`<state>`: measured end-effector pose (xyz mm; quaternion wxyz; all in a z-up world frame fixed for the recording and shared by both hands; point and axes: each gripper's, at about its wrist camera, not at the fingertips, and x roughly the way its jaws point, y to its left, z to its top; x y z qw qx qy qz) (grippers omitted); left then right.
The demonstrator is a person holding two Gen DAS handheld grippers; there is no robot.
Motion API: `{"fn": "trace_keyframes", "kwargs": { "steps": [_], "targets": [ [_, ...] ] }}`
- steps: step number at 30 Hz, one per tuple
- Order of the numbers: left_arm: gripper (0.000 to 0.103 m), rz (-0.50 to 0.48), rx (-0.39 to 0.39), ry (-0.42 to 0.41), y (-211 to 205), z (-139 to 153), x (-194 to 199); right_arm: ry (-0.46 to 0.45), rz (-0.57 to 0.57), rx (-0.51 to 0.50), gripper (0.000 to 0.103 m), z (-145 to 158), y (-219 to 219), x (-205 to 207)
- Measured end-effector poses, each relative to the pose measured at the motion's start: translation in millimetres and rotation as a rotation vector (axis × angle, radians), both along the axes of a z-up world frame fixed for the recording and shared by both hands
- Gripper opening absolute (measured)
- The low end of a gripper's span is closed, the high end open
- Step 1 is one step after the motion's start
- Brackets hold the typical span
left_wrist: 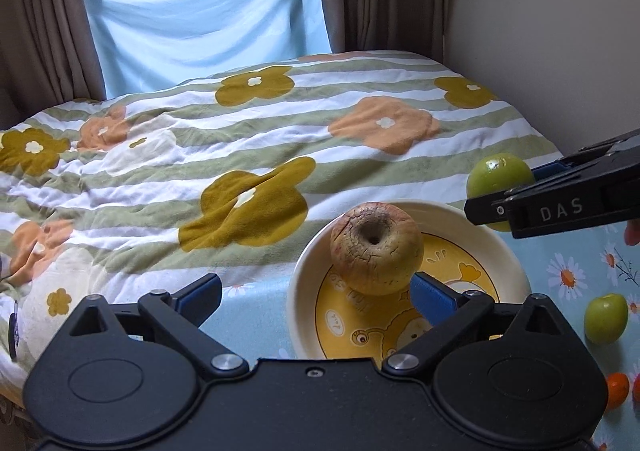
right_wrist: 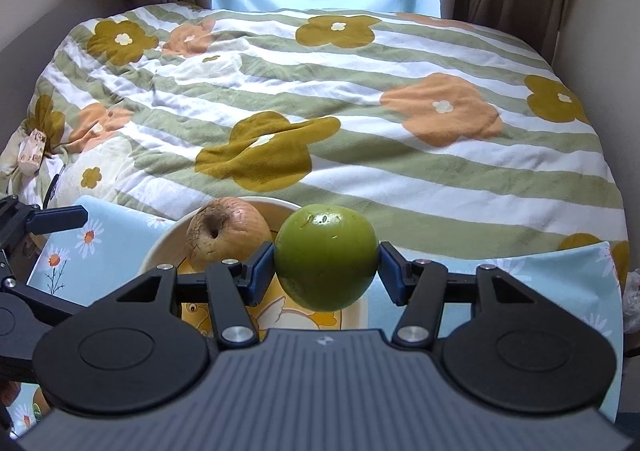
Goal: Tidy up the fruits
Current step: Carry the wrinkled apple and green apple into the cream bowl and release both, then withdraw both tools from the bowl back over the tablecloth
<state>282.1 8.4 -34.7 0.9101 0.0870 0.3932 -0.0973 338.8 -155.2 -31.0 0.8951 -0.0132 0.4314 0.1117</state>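
Behind the daisy-print table cover (right_wrist: 120,227) spreads a flowered bed. Your right claw (right_wrist: 326,265) grips 1 green apple (right_wrist: 326,257) across its widest part, above the plate (right_wrist: 160,247) beside the wrinkled apple (right_wrist: 224,229). It looks firm, smooth, probably slippery. Your left claw (left_wrist: 316,299) is spread wide, holding nothing.

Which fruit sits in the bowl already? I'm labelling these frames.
Find the cream bowl with the yellow cartoon print on the daisy-patterned blue cloth. Inside sits a wrinkled, cracked yellowish-pink apple; the other fruits nearby are smooth and green.
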Motion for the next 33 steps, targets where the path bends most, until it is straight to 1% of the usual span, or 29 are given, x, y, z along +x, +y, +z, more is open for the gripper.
{"fn": "trace_keyframes", "kwargs": {
  "steps": [5, 11, 18, 20, 22, 23, 24, 28, 33],
  "targets": [
    [0.102, 0.04, -0.06, 0.027, 15, 2, -10, 0.011, 0.072, -0.046, 0.07, -23, 17, -6],
    [0.102, 0.067, -0.057, 0.036, 26, 0, -22, 0.004, 0.109, -0.074, 0.07, -41, 28, -8],
    [0.102, 0.08, -0.063, 0.034, 33, -2, -31, -0.01, 0.143, -0.098, 0.071, -51, 35, -9],
    [0.102, 0.084, -0.062, 0.03, 33, -3, -34, -0.049, 0.151, -0.113, 0.077, -50, 38, -12],
    [0.102, 0.087, -0.063, 0.029, 33, -2, -36, -0.092, 0.154, -0.144, 0.099, -46, 40, -17],
    [0.102, 0.089, -0.062, 0.029, 33, -1, -37, -0.112, 0.148, -0.156, 0.103, -44, 39, -18],
    [0.102, 0.091, -0.059, 0.026, 32, 0, -39, -0.122, 0.146, -0.159, 0.103, -42, 38, -20],
    [0.102, 0.098, -0.05, 0.013, 31, 5, -44, -0.107, 0.126, -0.134, 0.103, -34, 31, -24],
    [0.102, 0.112, -0.047, -0.014, 28, 16, -54, -0.117, 0.11, -0.121, 0.103, -18, 23, -38]
  ]
}}
